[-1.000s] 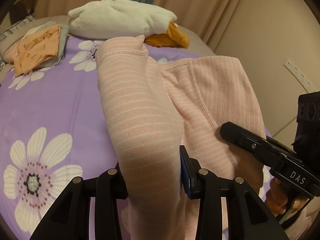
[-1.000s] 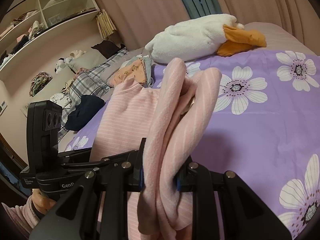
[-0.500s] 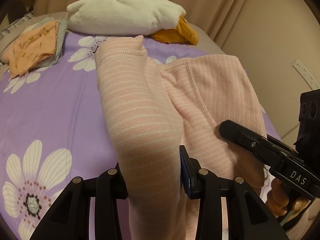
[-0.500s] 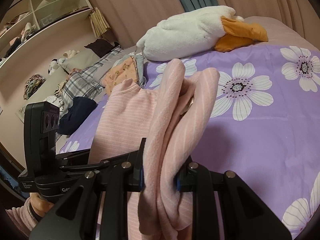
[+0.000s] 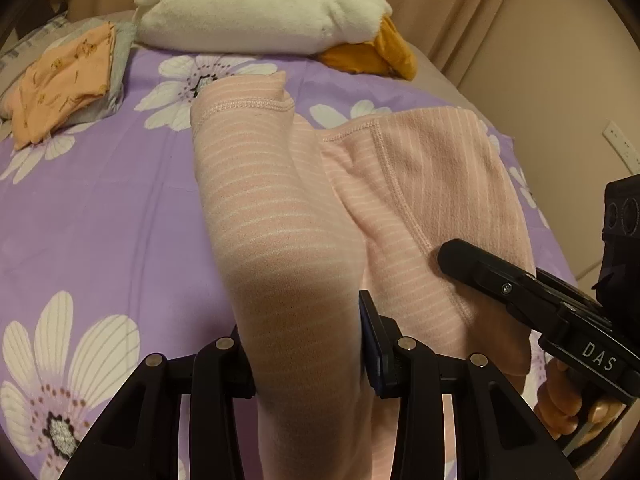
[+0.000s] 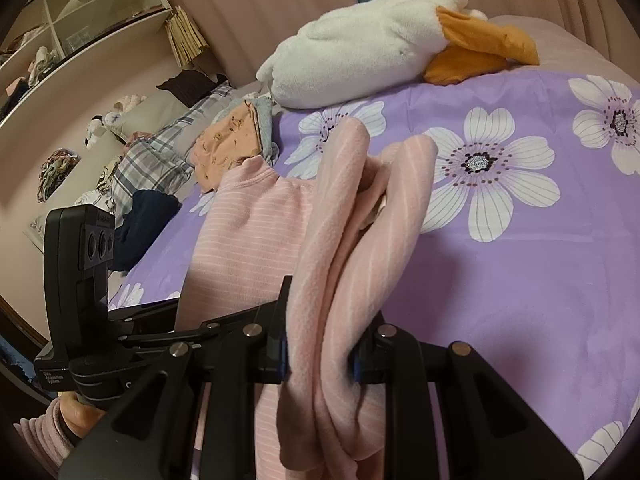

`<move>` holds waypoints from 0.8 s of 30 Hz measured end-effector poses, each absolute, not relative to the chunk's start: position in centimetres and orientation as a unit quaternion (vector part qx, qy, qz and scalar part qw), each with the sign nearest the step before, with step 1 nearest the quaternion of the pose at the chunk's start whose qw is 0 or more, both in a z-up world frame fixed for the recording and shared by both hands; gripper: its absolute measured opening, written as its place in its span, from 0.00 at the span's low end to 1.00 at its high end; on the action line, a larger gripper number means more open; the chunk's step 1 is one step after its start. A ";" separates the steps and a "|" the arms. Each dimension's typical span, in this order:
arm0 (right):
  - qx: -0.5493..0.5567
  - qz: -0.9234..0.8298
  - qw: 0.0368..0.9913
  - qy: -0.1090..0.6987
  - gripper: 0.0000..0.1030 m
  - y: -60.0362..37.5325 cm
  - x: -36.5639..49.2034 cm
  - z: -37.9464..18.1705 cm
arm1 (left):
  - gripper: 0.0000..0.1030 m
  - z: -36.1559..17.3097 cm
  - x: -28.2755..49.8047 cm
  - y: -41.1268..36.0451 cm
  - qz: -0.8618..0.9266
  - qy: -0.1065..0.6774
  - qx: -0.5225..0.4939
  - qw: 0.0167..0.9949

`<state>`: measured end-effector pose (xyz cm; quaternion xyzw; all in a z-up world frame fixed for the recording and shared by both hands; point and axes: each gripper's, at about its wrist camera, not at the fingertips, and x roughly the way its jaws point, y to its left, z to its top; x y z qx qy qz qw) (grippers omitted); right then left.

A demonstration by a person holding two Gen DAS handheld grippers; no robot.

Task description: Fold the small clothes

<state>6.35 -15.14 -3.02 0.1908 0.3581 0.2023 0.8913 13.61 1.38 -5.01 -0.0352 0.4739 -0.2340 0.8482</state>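
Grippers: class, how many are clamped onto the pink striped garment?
2. The left gripper pinches one bunched part of the pink striped garment; the right gripper pinches another.

Dim warm indoor light; soft shadows near lens; strong fisheye bending, dark vignetted corners.

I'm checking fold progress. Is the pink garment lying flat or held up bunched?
Held up bunched. Both the left gripper and right gripper pinch gathered folds of the pink garment above the bedsheet.
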 end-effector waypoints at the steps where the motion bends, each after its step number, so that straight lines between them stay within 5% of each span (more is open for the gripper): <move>1: 0.191 0.202 0.891 0.360 0.22 -15.1 6.5 -3.2 | 0.37 -5.2 13.8 1.4 -0.233 0.476 -0.035 0.848; 24: 0.194 0.194 0.876 0.397 0.22 -14.4 9.6 -6.4 | 0.37 -8.3 16.7 1.5 -0.220 0.508 -0.032 0.832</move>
